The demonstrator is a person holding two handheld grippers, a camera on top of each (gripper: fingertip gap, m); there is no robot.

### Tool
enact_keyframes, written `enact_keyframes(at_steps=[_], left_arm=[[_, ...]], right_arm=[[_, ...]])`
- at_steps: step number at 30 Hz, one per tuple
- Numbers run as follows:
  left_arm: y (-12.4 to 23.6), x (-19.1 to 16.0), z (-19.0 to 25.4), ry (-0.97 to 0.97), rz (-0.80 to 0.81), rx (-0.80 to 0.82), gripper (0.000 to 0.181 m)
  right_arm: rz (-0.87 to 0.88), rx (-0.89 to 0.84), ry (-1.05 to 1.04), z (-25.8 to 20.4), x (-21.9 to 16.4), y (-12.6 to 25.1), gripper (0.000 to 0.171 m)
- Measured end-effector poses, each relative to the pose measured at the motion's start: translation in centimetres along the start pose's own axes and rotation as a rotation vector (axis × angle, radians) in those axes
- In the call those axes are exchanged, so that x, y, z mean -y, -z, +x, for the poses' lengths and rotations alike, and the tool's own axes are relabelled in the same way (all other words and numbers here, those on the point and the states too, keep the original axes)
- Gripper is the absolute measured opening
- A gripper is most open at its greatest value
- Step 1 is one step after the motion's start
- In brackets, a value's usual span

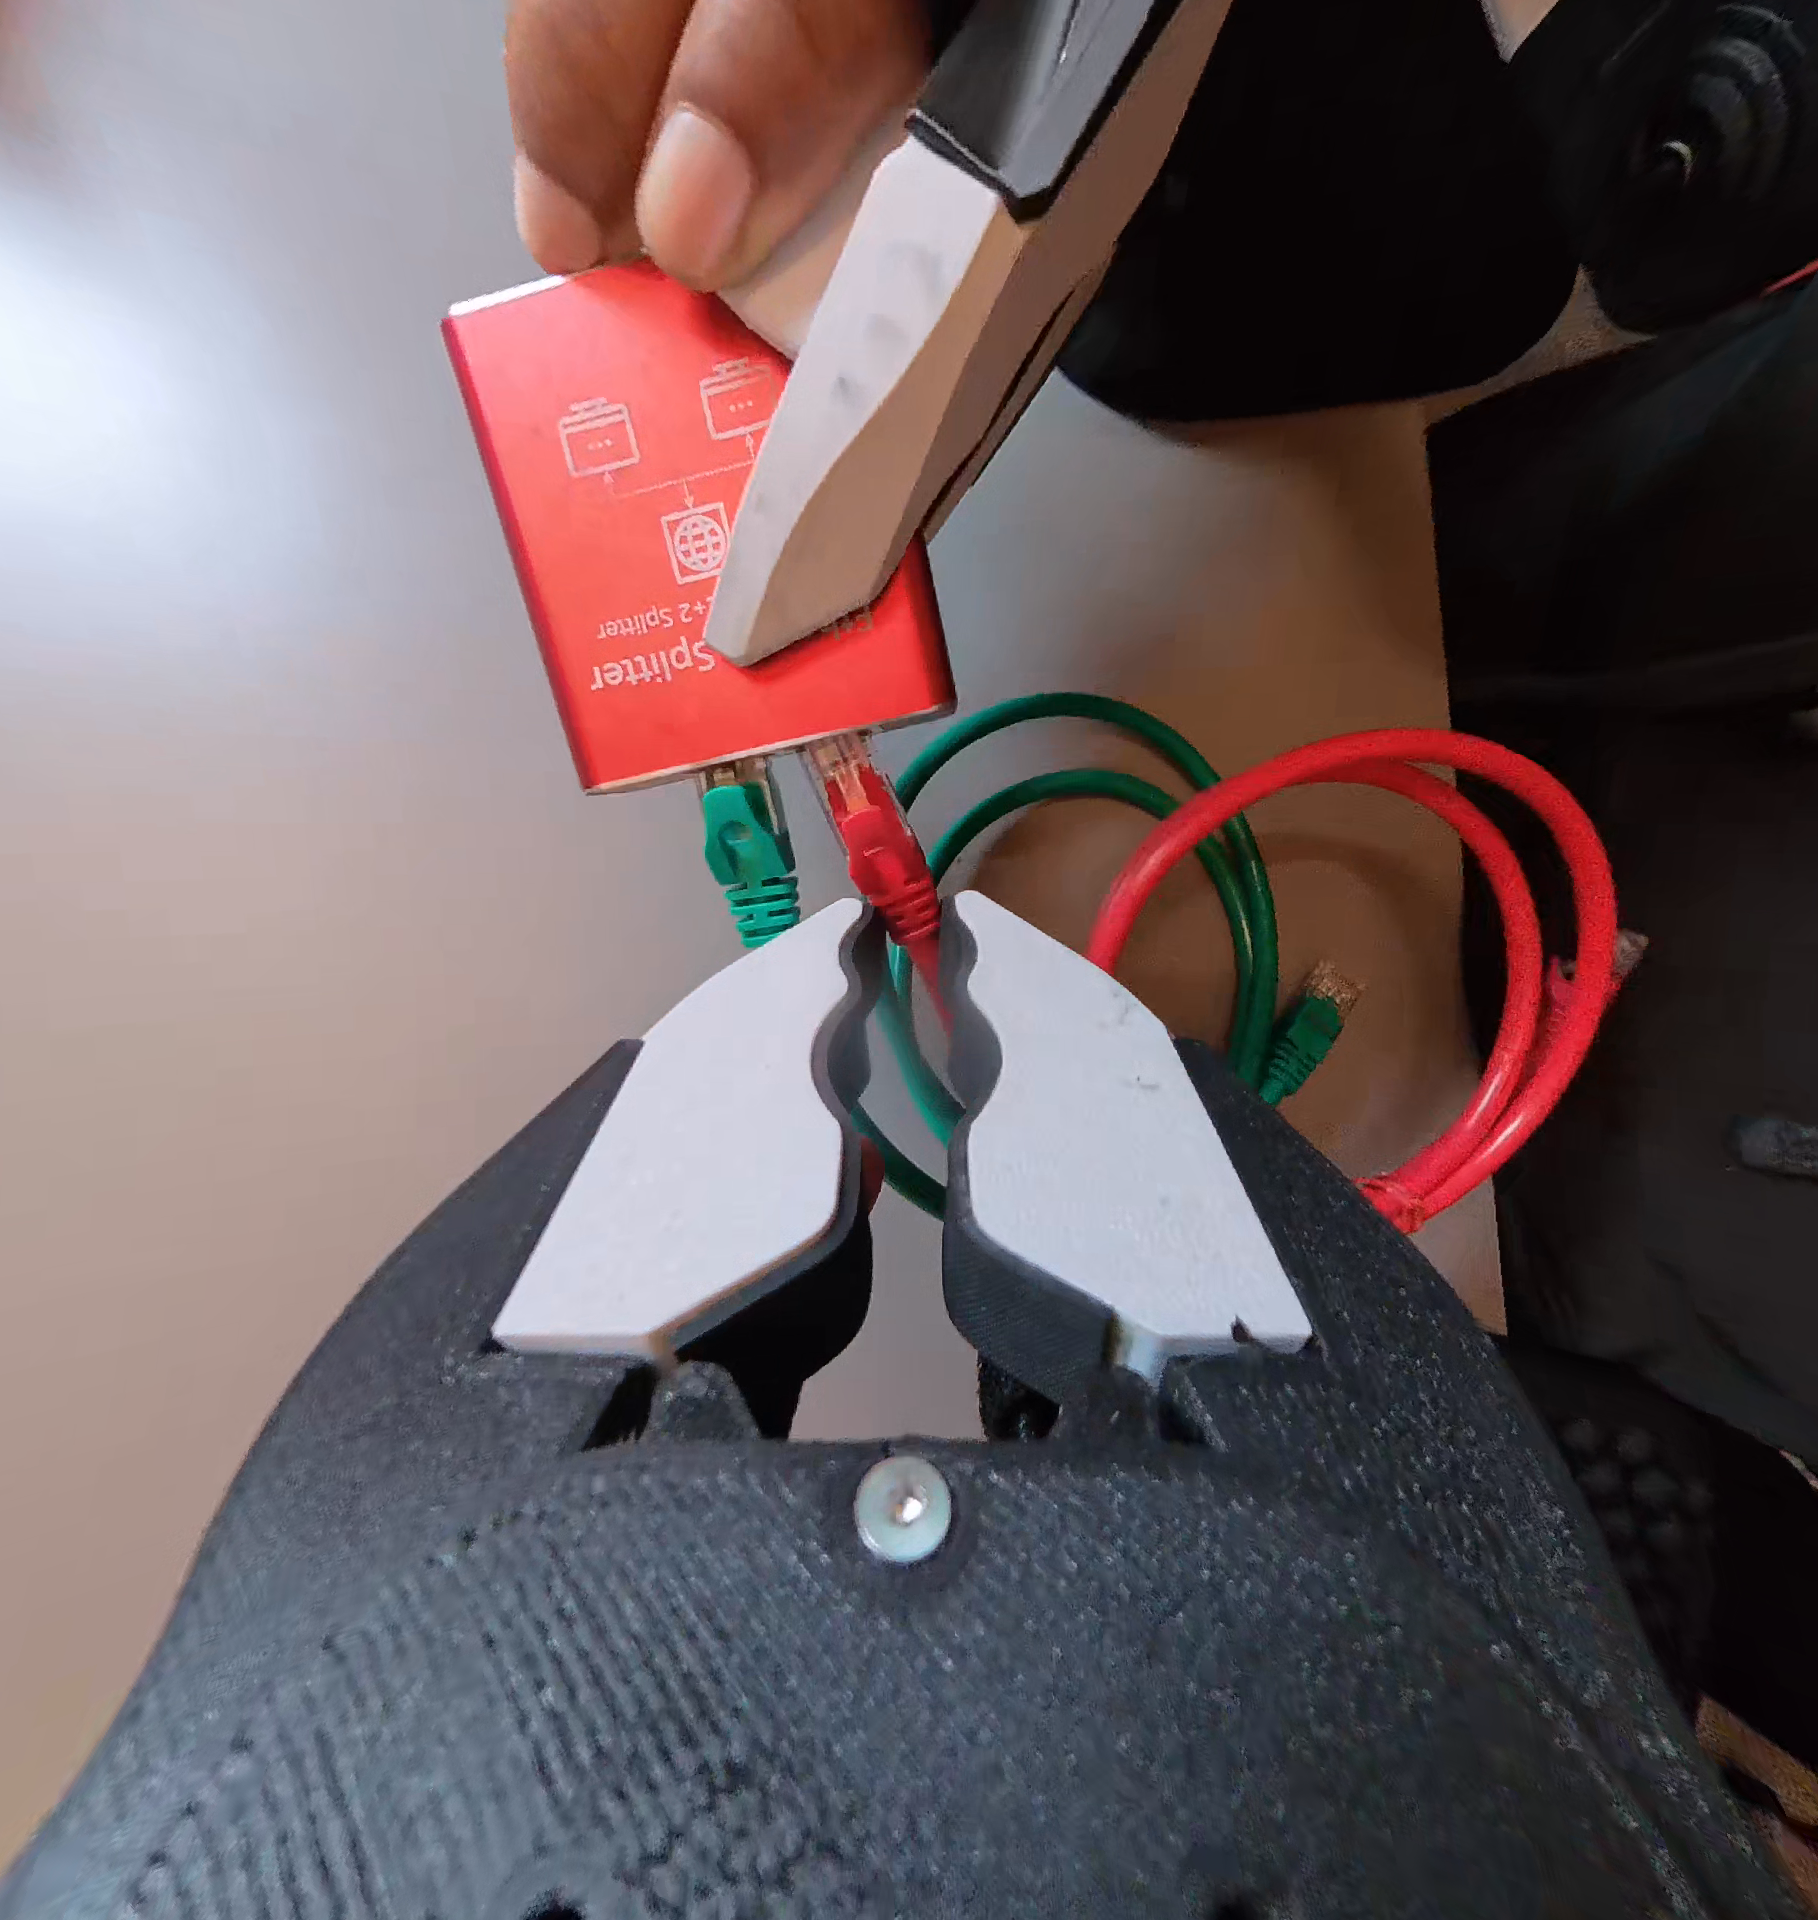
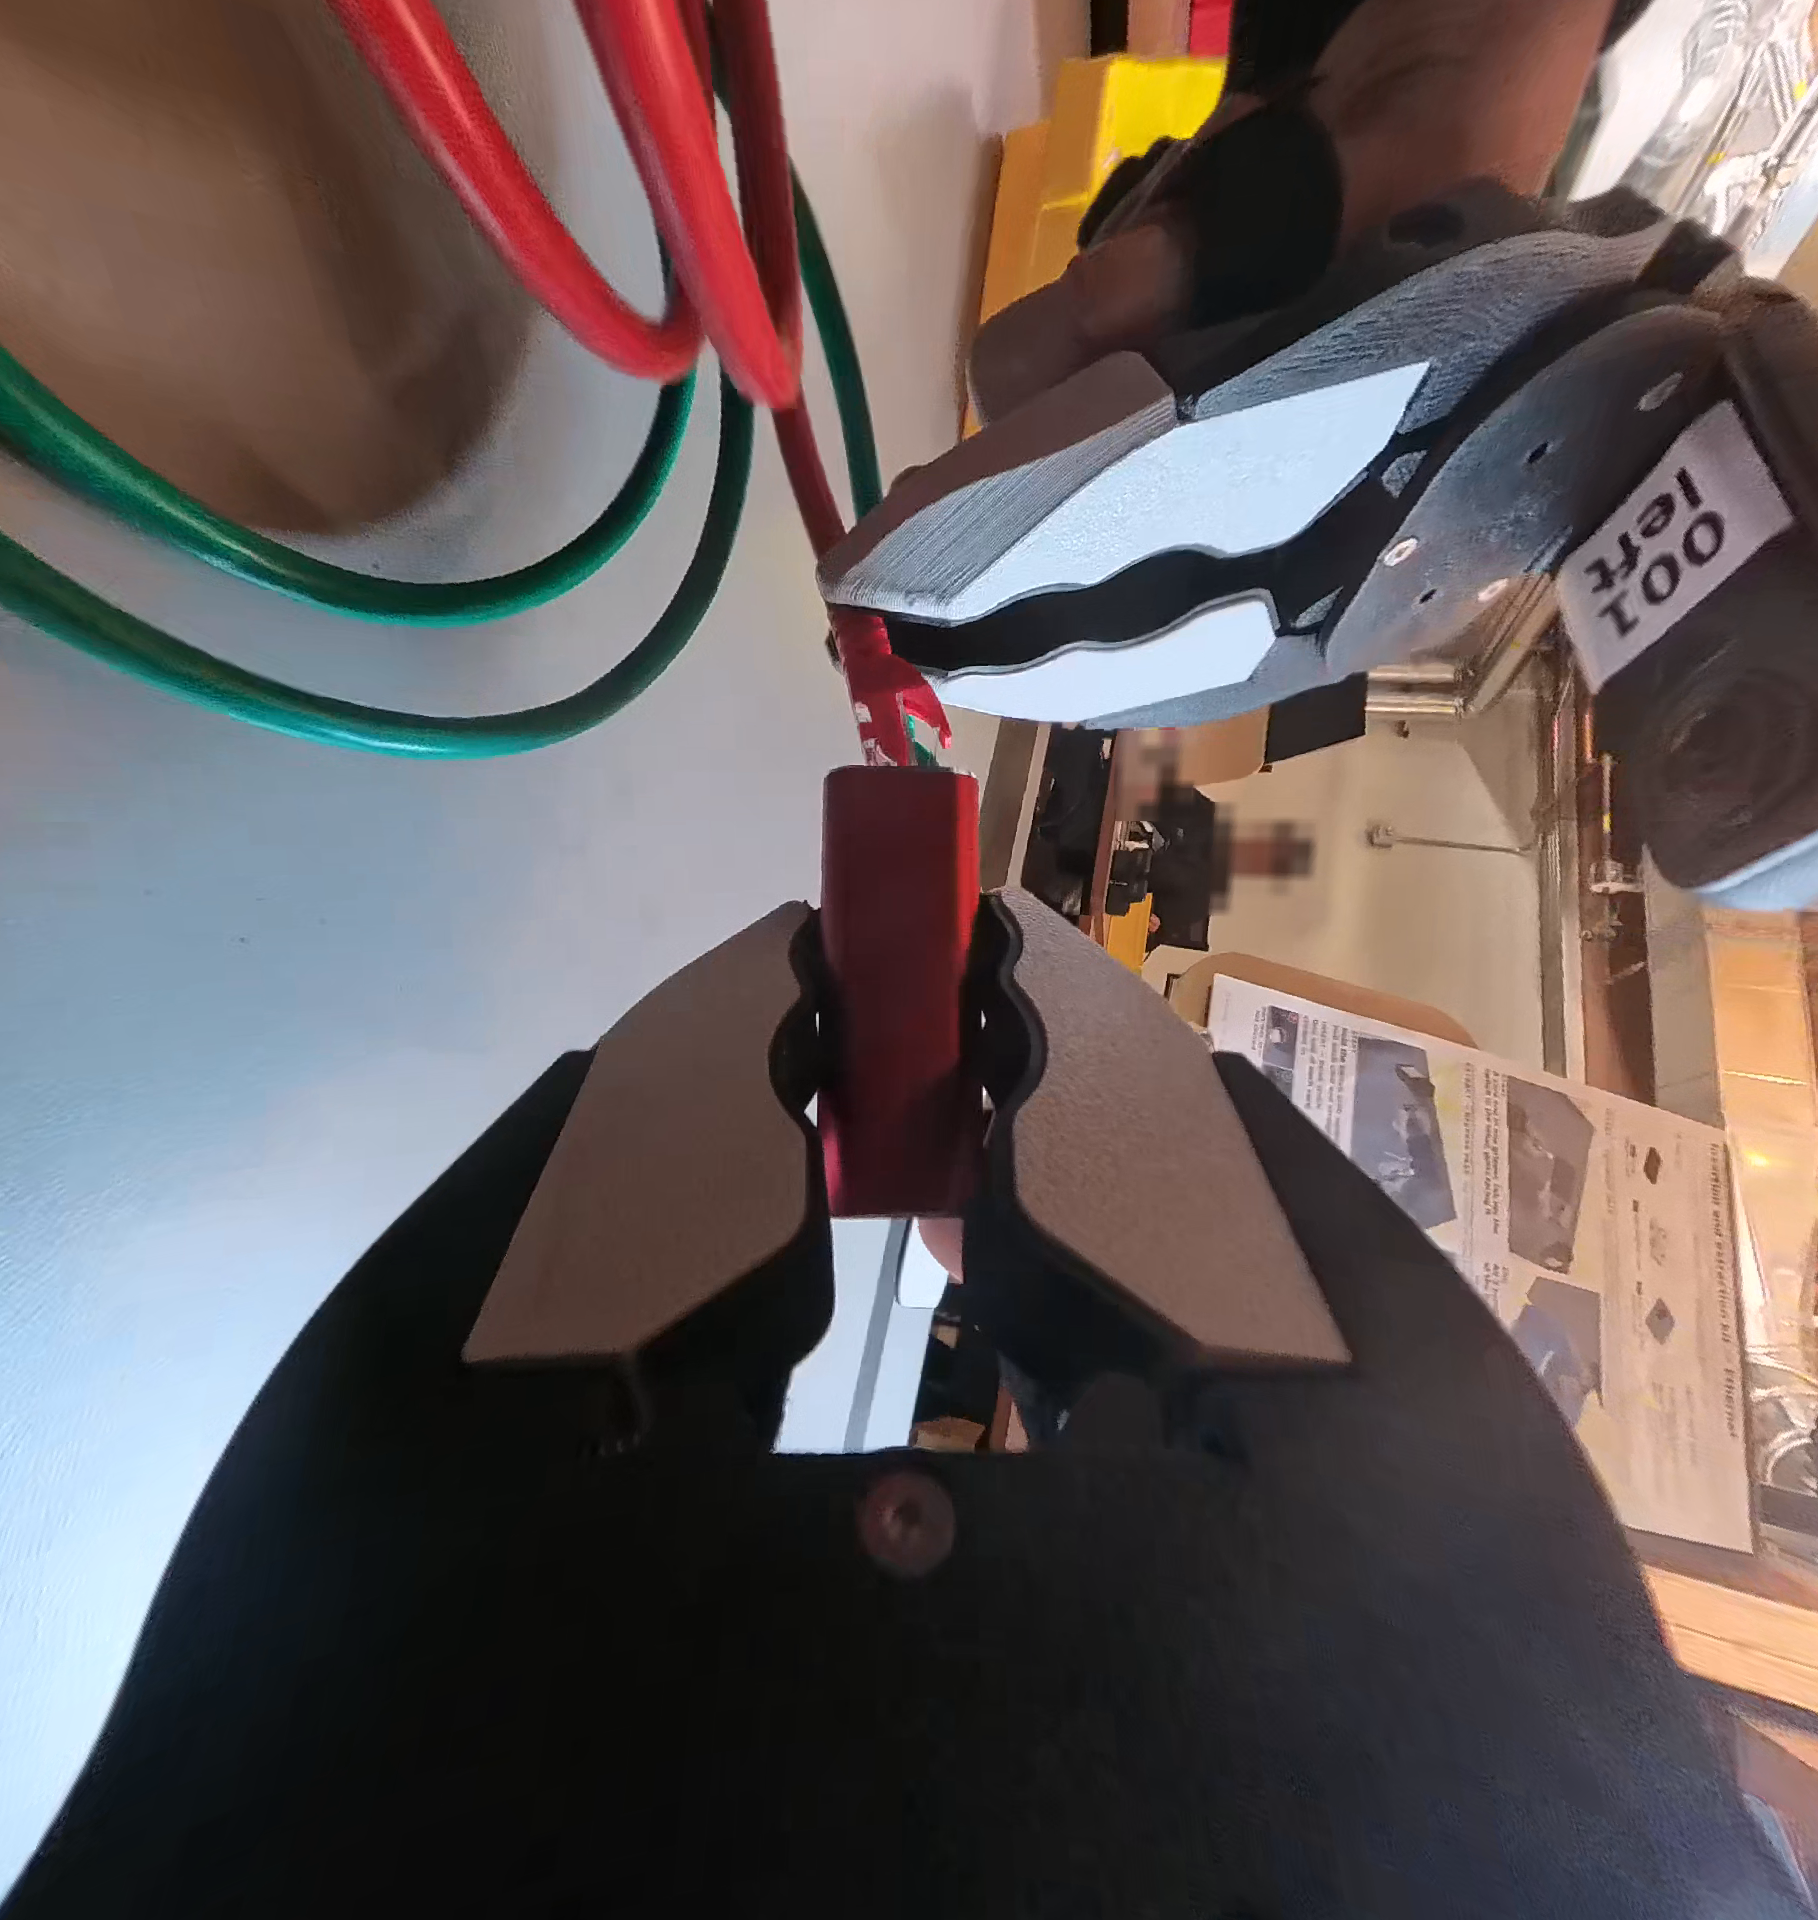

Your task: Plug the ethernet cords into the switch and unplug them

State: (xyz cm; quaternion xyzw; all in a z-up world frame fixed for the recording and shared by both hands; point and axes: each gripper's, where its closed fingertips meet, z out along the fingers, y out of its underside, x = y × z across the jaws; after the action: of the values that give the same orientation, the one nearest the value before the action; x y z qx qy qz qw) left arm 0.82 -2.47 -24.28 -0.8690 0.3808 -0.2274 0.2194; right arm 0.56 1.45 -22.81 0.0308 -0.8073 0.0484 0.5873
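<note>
The red switch is held up above the table, clamped flat in my right gripper, which is shut on it; it also shows edge-on in the right wrist view. A person's fingers touch its far end. A green plug and a red plug sit in its two near ports. My left gripper is shut on the red cord just behind the red plug's boot; it also shows in the right wrist view. The red cord and green cord hang in loops to the right.
The green cord's free plug dangles inside the loops. A pale table lies below. Dark gear stands at the right. A printed sheet and yellow boxes lie beyond the table edge. Left tips to right tips: about 4 cm.
</note>
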Motion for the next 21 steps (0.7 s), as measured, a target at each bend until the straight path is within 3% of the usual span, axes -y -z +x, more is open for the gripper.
enact_keyframes(at_steps=[1,8,21], left_arm=[[0.1,0.1,0.2,0.001,0.027,-0.004,0.010],[-0.8,-0.9,2.0,-0.012,0.010,-0.075,0.010],[-1.2,-0.4,2.3,0.008,0.062,-0.005,0.009]], right_arm=[[0.001,0.002,0.004,0.1,0.2,0.1,0.025],[0.061,0.107,0.077,-1.1,2.2,0.3,0.026],[0.066,0.125,0.053,-1.8,2.5,0.7,0.025]])
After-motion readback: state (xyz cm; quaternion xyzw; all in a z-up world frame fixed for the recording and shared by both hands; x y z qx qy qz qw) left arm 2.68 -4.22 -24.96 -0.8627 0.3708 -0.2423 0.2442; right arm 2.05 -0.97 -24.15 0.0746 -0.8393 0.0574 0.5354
